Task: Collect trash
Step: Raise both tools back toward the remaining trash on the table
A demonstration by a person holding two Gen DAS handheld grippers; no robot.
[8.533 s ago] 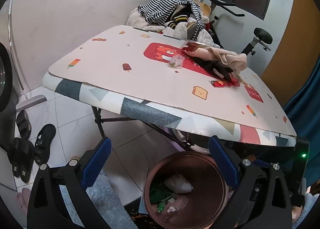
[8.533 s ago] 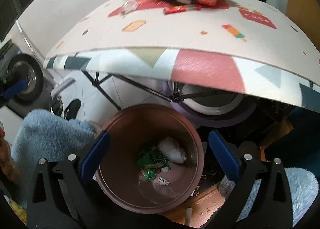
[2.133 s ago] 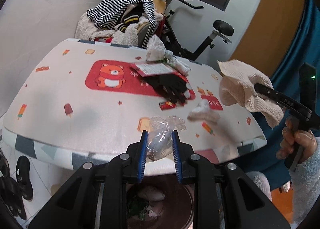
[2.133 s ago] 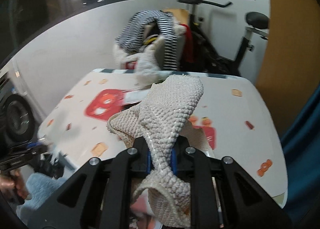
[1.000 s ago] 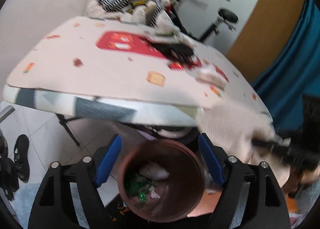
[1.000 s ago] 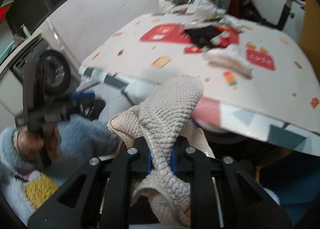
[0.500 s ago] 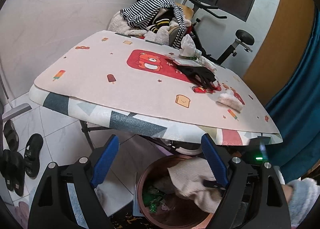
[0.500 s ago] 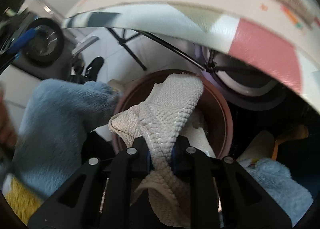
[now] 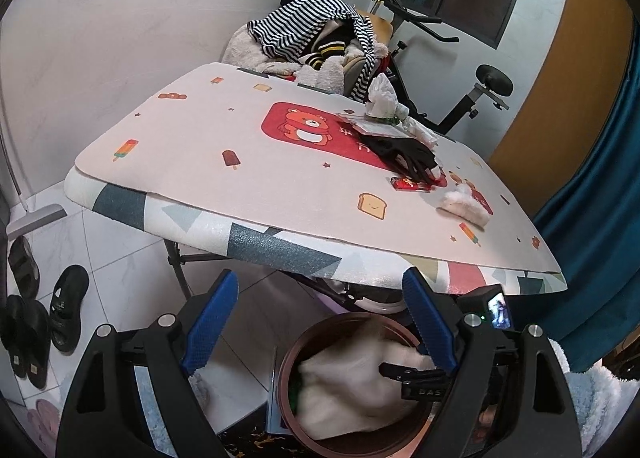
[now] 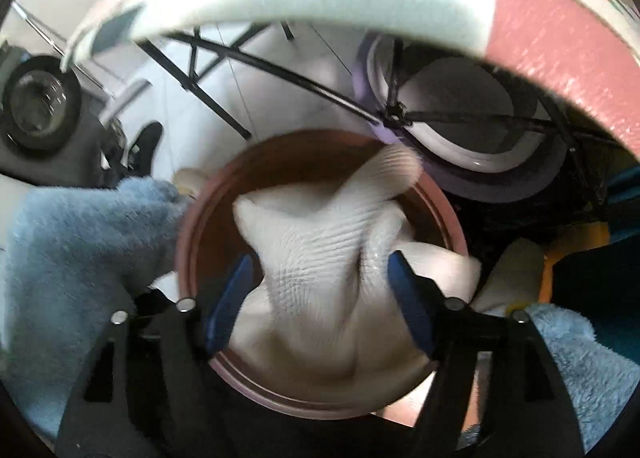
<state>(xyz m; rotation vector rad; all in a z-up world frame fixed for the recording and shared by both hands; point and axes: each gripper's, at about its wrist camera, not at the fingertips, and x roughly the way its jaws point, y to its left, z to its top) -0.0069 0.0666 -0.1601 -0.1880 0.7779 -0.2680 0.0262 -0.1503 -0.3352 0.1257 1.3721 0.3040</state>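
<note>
Blue pads spread wide and empty on the left gripper (image 9: 316, 322), which hovers over the brown bin (image 9: 288, 358) just below the near edge of the table (image 9: 256, 173). A cream cloth (image 9: 344, 386) fills the bin. Far right on the table lie a red wrapper (image 9: 411, 184) and a white wad (image 9: 466, 206).

Down the right gripper (image 10: 320, 290), the jaws are opening and the cloth (image 10: 320, 270) sits loose between them inside the bin (image 10: 188, 234). Drop-off underway; next, probably, lift clear and fetch the table scraps.

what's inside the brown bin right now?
A cream knitted cloth fills most of the brown bin, lying between the opening jaws of the right gripper. A sliver of green peeks out at its edge; anything else below is covered.
</note>
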